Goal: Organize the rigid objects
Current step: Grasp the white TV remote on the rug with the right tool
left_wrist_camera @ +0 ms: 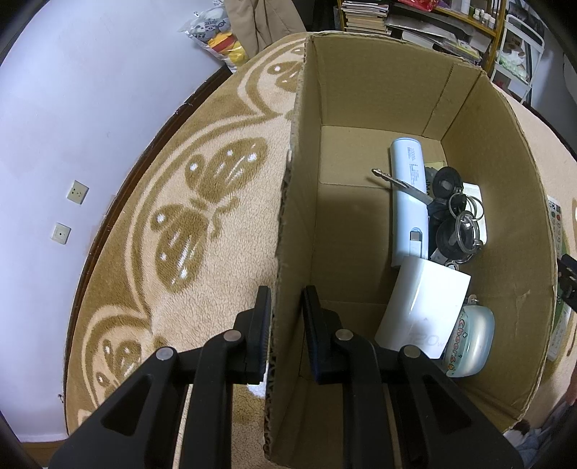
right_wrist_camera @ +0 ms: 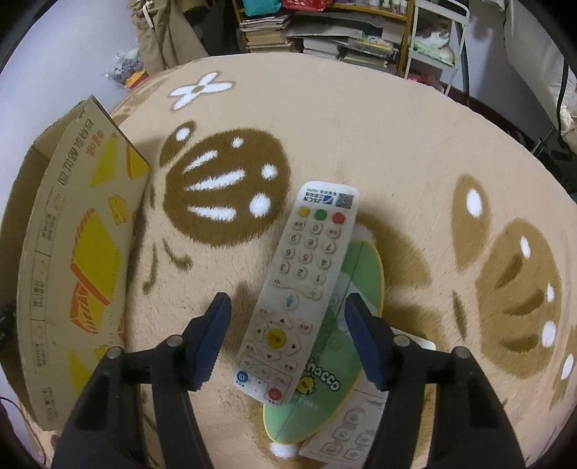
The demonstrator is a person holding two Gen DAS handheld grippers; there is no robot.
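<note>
My left gripper point(left_wrist_camera: 287, 292) is shut on the left wall of an open cardboard box point(left_wrist_camera: 378, 90), one finger outside and one inside. In the box lie a white tube-shaped power bank point(left_wrist_camera: 409, 202), a bunch of keys point(left_wrist_camera: 454, 216), a white charger point(left_wrist_camera: 422, 310) and a pale earbud case point(left_wrist_camera: 468, 339). My right gripper point(right_wrist_camera: 288, 301) stands open and points down over a white remote control point(right_wrist_camera: 303, 252); its fingers straddle the remote without touching it. The remote rests on a green oval item point(right_wrist_camera: 364, 274), which lies on a second white remote point(right_wrist_camera: 353, 429).
Everything sits on a beige rug with brown butterfly patterns point(right_wrist_camera: 378, 144). The box's printed outer side point(right_wrist_camera: 72, 252) stands left of the right gripper. Bookshelves point(right_wrist_camera: 324, 32) and a white rack point(right_wrist_camera: 436, 39) are at the back, and a bag of plush toys point(left_wrist_camera: 220, 32) leans by the wall.
</note>
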